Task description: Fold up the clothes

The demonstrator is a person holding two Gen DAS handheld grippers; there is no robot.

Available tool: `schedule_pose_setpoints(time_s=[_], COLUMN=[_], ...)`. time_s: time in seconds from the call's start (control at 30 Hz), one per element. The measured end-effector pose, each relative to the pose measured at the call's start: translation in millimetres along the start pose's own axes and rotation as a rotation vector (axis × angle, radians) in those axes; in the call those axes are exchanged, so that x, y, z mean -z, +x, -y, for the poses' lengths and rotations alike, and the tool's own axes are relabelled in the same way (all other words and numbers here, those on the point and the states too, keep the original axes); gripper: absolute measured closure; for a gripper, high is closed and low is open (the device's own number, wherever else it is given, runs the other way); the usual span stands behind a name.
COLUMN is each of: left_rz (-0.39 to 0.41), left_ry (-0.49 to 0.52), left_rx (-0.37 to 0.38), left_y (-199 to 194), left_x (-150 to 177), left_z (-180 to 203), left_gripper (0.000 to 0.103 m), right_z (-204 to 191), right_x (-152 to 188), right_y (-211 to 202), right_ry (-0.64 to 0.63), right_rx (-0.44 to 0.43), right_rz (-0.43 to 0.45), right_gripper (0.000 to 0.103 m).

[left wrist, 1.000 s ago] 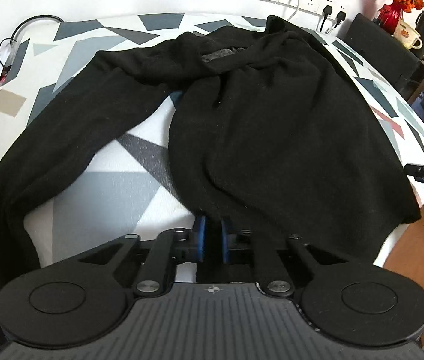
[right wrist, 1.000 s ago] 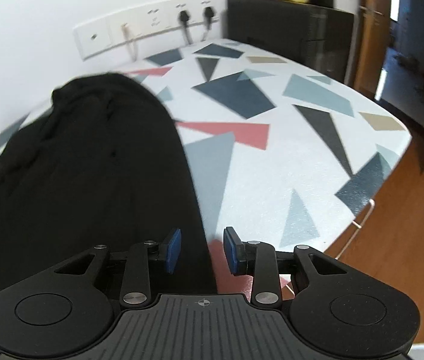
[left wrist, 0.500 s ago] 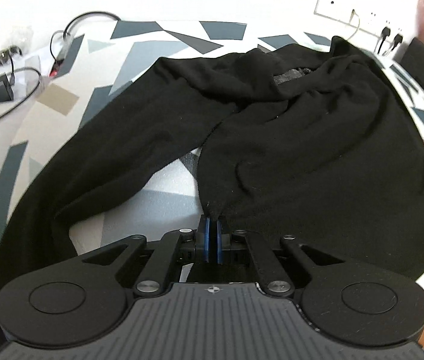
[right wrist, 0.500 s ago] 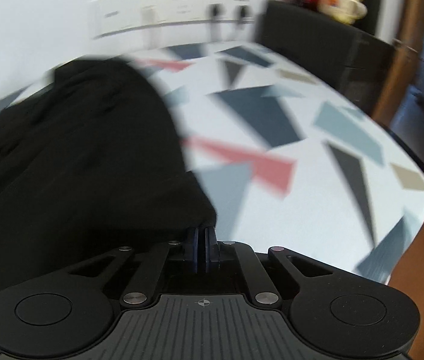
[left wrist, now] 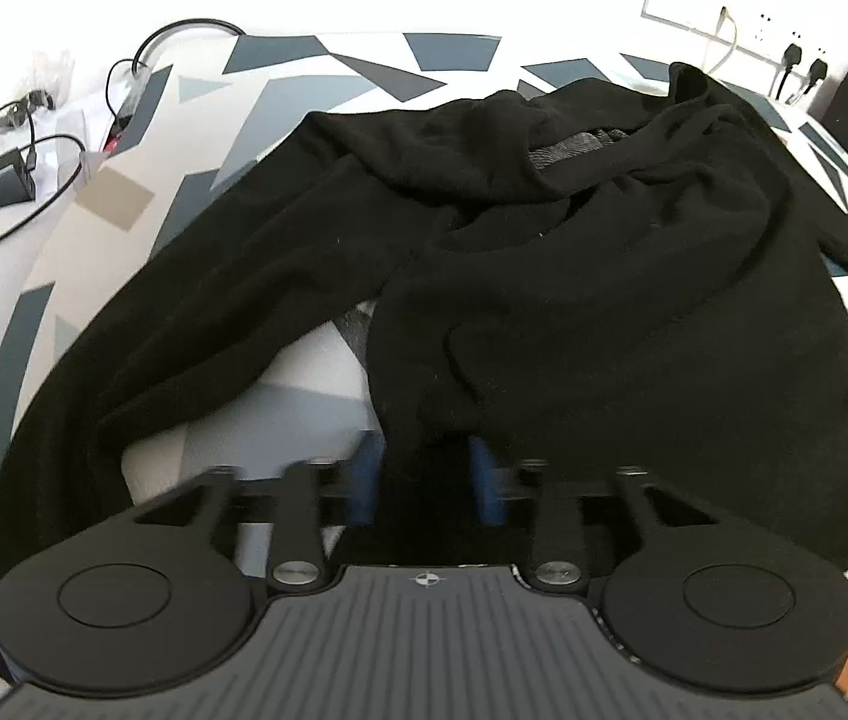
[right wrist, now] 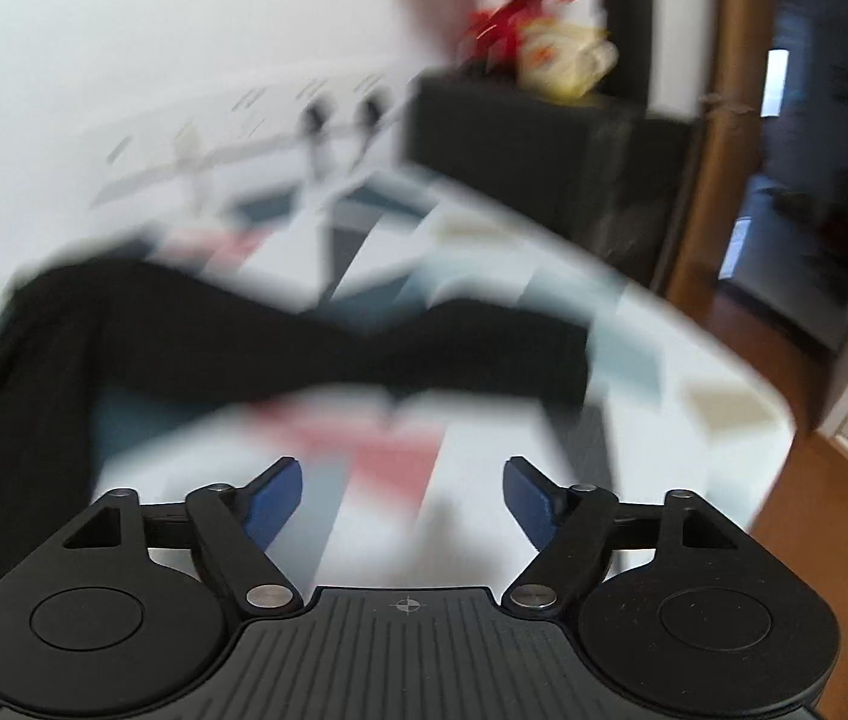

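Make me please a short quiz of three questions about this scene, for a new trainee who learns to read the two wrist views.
1. True or false: the right hand-held gripper is closed on cloth.
2. What lies between the blue pads of the left hand-held gripper? A) a cable B) the hem of the black sweater C) nothing
3. Fill in: the sweater lies on a table patterned with coloured ____.

Key
1. False: its jaws stand wide apart with only table between them.
2. B: the jaws stand apart with black cloth between them.
3. Triangles.
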State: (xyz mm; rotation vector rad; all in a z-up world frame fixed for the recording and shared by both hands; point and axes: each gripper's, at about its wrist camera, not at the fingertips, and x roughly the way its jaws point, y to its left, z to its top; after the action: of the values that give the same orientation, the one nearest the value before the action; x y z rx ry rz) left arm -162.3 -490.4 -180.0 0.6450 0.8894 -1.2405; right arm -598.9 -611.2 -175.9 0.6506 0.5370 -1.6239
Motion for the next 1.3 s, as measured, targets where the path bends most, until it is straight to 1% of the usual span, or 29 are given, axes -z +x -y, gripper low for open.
schedule_pose_setpoints(time_s=[0.03, 0.07, 0.13, 0.2, 0.23, 0.3, 0.37, 0.47, 0.6, 0.63, 0.67, 0.7, 0.73, 0.8, 0.83, 0.9, 1.0, 1.03, 1.1, 1.2, 1.3], left_rz=[0.016, 0.033, 0.079, 0.114, 0.131, 0.141, 0.126, 0.13, 0.14, 0.144, 0.147, 0.153, 0.161, 0.172, 0.176, 0.193, 0.226, 0.223, 0.204, 0.223, 0.261], left_ry=[0.008, 0.017, 0.066, 0.113, 0.136, 0.169, 0.193, 0.247, 0.331, 0.365, 0.409, 0.439, 0.462, 0.491, 0.501, 0.519, 0.55, 0.562, 0.571, 0.596, 0.621], left_rx=[0.015, 0.03, 0.058, 0.077, 0.089, 0.118, 0.139, 0.166, 0.232, 0.236, 0.229, 0.227, 0.234, 0.255, 0.258, 0.219, 0.112, 0.082, 0.066, 0.024, -0.044], left_y=[-4, -9, -21, -30, -35, -40, -41, -45, -51, -52, -52, -53, -55, -58, -58, -53, -40, -36, -30, -28, -27], left_x=[3, 5, 12, 20, 24, 32, 38, 47, 56, 58, 60, 63, 66, 69, 70, 71, 74, 75, 76, 80, 82], left_z=[0, -1, -1, -1, -1, -1, 1, 6, 15, 20, 26, 31, 35, 41, 44, 48, 49, 49, 48, 49, 49], left_gripper=[0.039, 0.036, 0.035, 0.029, 0.028, 0.026, 0.026, 0.026, 0.026, 0.026, 0.026, 0.026, 0.026, 0.026, 0.026, 0.026, 0.026, 0.026, 0.026, 0.026, 0.025], right_z=[-7, -14, -27, -41, -47, -61, -74, -83, -88, -90, -92, -93, -95, -96, -96, -96, -93, -90, -86, -80, -75], right_x=[15, 28, 54, 81, 94, 120, 127, 110, 81, 77, 73, 69, 67, 62, 61, 58, 59, 60, 58, 54, 52], right_y=[-8, -17, -37, -56, -66, -86, -92, -91, -78, -74, -71, -68, -63, -58, -60, -64, -72, -74, -74, -76, -78], right_ry=[-0.043, -0.085, -0.171, -0.257, -0.299, -0.385, -0.39, -0.262, -0.13, -0.11, -0.09, -0.07, -0.058, -0.024, -0.009, 0.022, 0.044, 0.054, 0.064, 0.081, 0.095], right_rx=[-0.031, -0.044, -0.069, -0.094, -0.106, -0.131, -0.117, -0.153, -0.202, -0.212, -0.222, -0.233, -0.242, -0.268, -0.276, -0.291, -0.291, -0.292, -0.289, -0.288, -0.285], right_rz=[-0.021, -0.011, 0.011, 0.033, 0.044, 0.066, 0.088, 0.113, 0.122, 0.11, 0.097, 0.085, 0.067, 0.016, 0.014, 0.012, 0.02, 0.021, 0.014, 0.033, 0.043], right_gripper=[0.032, 0.032, 0.029, 0.026, 0.025, 0.025, 0.025, 0.026, 0.04, 0.046, 0.049, 0.06, 0.075, 0.09, 0.092, 0.092, 0.093, 0.094, 0.097, 0.099, 0.1])
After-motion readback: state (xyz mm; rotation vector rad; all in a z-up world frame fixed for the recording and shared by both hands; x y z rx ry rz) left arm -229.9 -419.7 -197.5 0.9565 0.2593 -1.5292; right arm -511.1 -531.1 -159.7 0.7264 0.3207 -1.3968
